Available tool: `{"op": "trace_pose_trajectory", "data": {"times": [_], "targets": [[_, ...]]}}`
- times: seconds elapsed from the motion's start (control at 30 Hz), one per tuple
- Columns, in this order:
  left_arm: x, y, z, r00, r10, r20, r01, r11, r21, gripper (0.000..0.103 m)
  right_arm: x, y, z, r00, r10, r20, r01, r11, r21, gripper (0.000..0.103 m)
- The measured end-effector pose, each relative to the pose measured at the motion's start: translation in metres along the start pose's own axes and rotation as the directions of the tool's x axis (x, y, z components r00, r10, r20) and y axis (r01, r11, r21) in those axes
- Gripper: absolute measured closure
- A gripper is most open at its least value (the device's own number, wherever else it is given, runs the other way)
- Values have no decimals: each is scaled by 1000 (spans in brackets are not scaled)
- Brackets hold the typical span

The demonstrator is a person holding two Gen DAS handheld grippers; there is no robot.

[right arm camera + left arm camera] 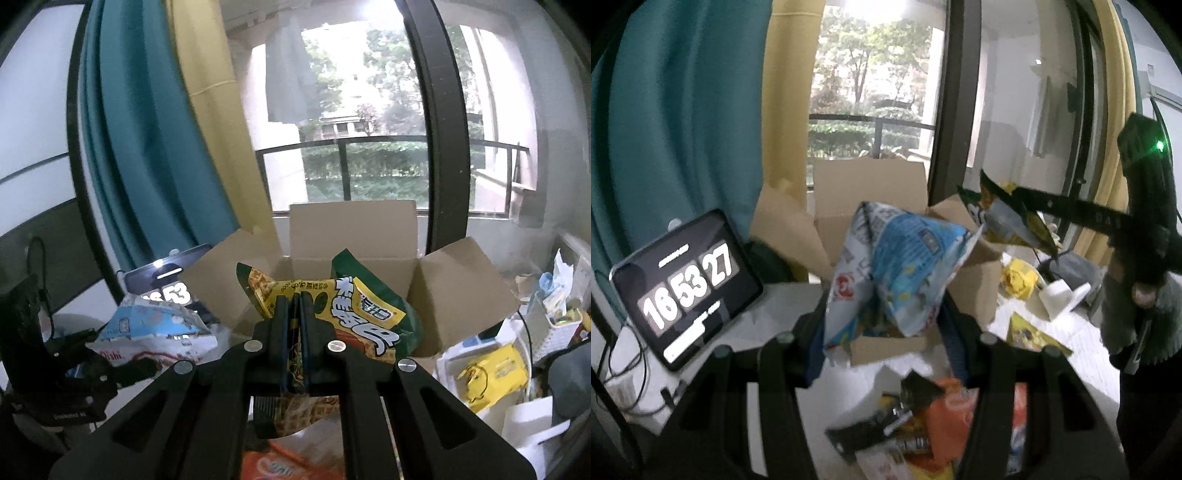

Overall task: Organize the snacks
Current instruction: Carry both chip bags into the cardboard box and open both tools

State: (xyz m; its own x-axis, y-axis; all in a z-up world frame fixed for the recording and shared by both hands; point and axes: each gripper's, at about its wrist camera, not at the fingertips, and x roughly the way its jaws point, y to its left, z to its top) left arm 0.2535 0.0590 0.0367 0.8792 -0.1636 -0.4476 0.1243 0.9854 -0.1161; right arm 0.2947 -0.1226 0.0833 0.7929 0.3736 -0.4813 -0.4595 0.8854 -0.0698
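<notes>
My left gripper (pixel 882 332) is shut on a blue and white snack bag (pixel 897 266), which hangs pinched between the fingers in front of an open cardboard box (pixel 871 184). The right wrist view shows that bag (pixel 155 328) and the left gripper (pixel 122 365) at the left, beside the box (pixel 351 229). My right gripper (pixel 294 299) is shut on a green and yellow snack bag (pixel 369 317), held up just in front of the box opening. In the left wrist view this bag (pixel 1008 218) hangs from the right gripper (pixel 1027 199), to the right of the box.
A tablet showing a clock (pixel 687 288) leans at the left by a teal curtain (pixel 683 129). An orange bag (pixel 953 417) and dark snack packs (pixel 886 424) lie on the white table below. A yellow bag (pixel 495 373) and a white basket (pixel 557 317) sit at the right.
</notes>
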Motion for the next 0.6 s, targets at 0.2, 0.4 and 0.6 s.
{"op": "trace_pose_trajectory", "data": {"times": [0.2, 0.4, 0.6], "targets": [[30, 3, 22, 999, 21, 26, -21, 1000, 21, 48, 22, -16, 8, 1000, -25, 2, 25, 1000, -2, 96], [70, 4, 36, 1000, 22, 20, -23, 999, 47, 48, 50, -34, 13, 999, -49, -6, 49, 999, 10, 96], [108, 5, 45, 1000, 7, 1, -7, 1000, 26, 48, 76, -54, 14, 996, -87, -25, 87, 996, 23, 96]]}}
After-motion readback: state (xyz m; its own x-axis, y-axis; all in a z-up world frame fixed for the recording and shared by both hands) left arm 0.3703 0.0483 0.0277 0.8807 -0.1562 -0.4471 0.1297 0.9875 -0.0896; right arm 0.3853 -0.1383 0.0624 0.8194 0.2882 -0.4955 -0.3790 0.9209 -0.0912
